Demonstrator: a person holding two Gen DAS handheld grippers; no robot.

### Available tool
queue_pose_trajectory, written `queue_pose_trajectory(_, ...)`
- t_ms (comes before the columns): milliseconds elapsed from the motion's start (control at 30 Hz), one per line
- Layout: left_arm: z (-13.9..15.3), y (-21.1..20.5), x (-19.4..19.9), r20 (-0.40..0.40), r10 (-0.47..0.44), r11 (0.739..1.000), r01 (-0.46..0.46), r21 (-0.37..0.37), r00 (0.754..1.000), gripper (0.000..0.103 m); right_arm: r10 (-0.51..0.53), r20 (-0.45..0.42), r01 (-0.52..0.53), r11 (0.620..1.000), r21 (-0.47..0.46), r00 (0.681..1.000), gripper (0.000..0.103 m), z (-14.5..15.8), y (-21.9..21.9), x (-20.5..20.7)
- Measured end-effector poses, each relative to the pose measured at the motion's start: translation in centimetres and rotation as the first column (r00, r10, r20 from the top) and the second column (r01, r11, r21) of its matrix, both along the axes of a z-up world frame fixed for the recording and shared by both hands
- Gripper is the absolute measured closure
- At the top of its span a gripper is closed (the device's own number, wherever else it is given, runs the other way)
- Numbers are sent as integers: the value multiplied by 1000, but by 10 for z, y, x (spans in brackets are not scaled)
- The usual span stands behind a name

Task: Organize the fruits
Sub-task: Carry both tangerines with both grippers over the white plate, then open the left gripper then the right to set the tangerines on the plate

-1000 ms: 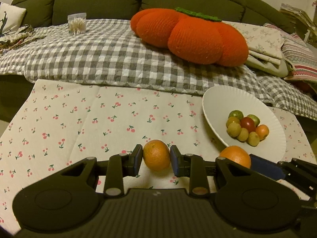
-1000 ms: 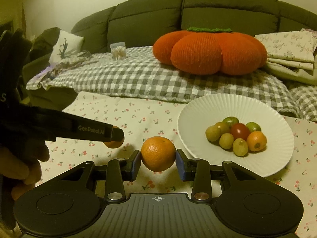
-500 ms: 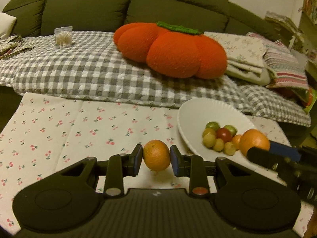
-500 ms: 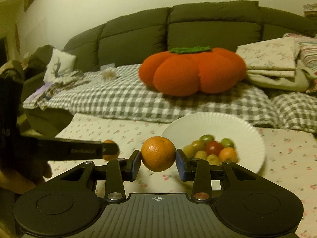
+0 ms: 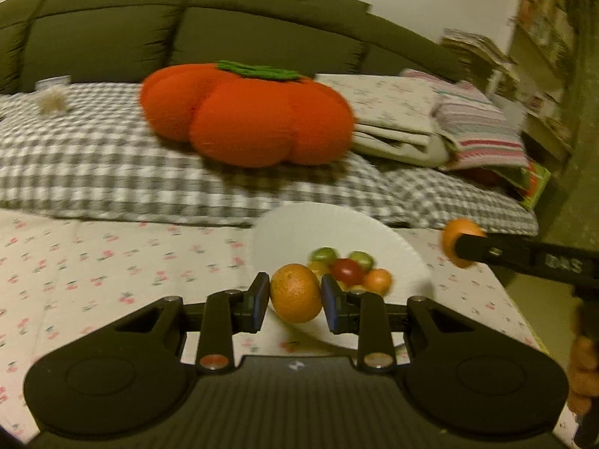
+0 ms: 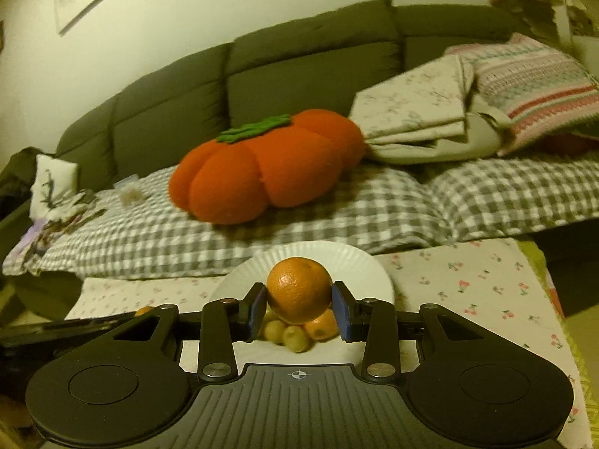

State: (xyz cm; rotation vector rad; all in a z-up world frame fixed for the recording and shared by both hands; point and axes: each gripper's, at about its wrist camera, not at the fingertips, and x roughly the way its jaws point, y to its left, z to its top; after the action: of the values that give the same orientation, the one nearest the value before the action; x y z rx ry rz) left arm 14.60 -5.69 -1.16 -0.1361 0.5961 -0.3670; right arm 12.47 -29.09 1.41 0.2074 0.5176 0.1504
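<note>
Both tongs mid-carry: left tongs point(image 5: 295, 299) clamp one orange point(image 5: 295, 298), right tongs point(image 6: 299, 305) clamp another orange point(image 6: 298, 289), both over white plate point(image 6: 359, 262) w/ small fruits point(image 6: 290, 333). Next, likely: lower, release beside pile.

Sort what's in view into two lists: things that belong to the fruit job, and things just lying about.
Part of the job:
- orange in the left claw
- orange in the right claw
- white plate
- small fruits piled on the plate

Just lying about:
- pumpkin cushion
- checked blanket
- folded linens
- striped pillow
- green sofa
- cherry-print cloth
</note>
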Motion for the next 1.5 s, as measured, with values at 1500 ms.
queue_pose_trajectory(1500, -34, -58, 15, 63, -96, 983, 85, 164, 993, 46, 15, -165, -18, 1000, -14, 986, 65, -46, 6, 34)
